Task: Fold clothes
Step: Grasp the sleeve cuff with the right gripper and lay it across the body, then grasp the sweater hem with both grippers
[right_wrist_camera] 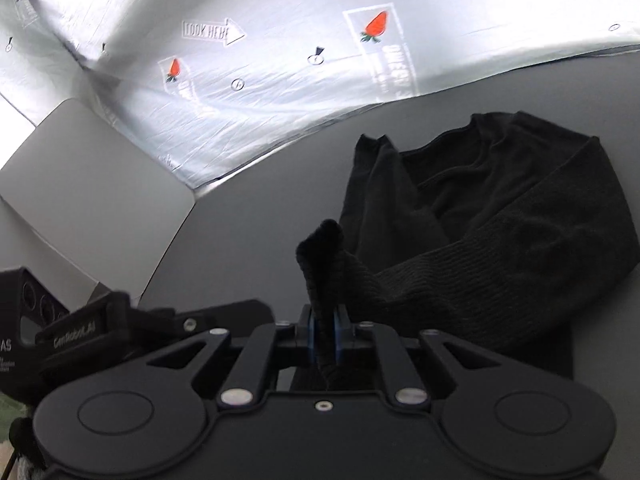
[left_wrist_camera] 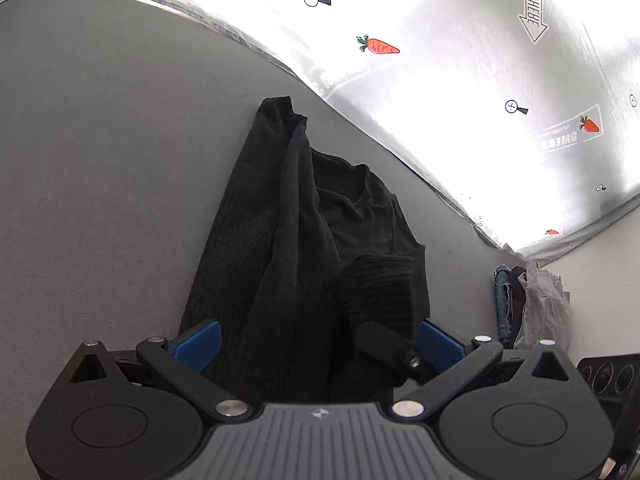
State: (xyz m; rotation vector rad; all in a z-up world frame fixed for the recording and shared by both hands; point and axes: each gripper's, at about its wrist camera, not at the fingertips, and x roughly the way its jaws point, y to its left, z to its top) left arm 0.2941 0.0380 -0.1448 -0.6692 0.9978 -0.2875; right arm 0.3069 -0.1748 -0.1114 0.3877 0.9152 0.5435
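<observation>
Black knit sweater (left_wrist_camera: 304,240) lies on the grey table (left_wrist_camera: 100,160), partly folded, its body bunched lengthwise with the neckline toward the table's far edge, where a silver backdrop sheet (left_wrist_camera: 440,60) printed with carrots and arrow marks rises. Left gripper (left_wrist_camera: 318,346): blue-padded fingers (left_wrist_camera: 198,344) spread wide, one on each side of the sweater's near end; the fabric runs between them, and whether either pad touches it cannot be told. A ribbed cuff or sleeve end sits raised just ahead of the left gripper, beside a black part that crosses in front of the right-hand pad. From the right wrist view, the right gripper (right_wrist_camera: 325,336) has its fingers pressed together, pinching a ribbed fold of the sweater (right_wrist_camera: 500,220); the pinched cloth stands up above the tips in a dark peak and trails off to the right into the sleeve, which lies across the sweater's body. Sweater sits toward the right half of the table (right_wrist_camera: 260,220) in this view, near the backdrop edge but apart from it. At the table's right edge in the left wrist view, a pile of other clothes (left_wrist_camera: 528,304), denim, dark and light grey pieces. A pale flat board (right_wrist_camera: 92,184) lies beyond the table's left edge in the right wrist view.
</observation>
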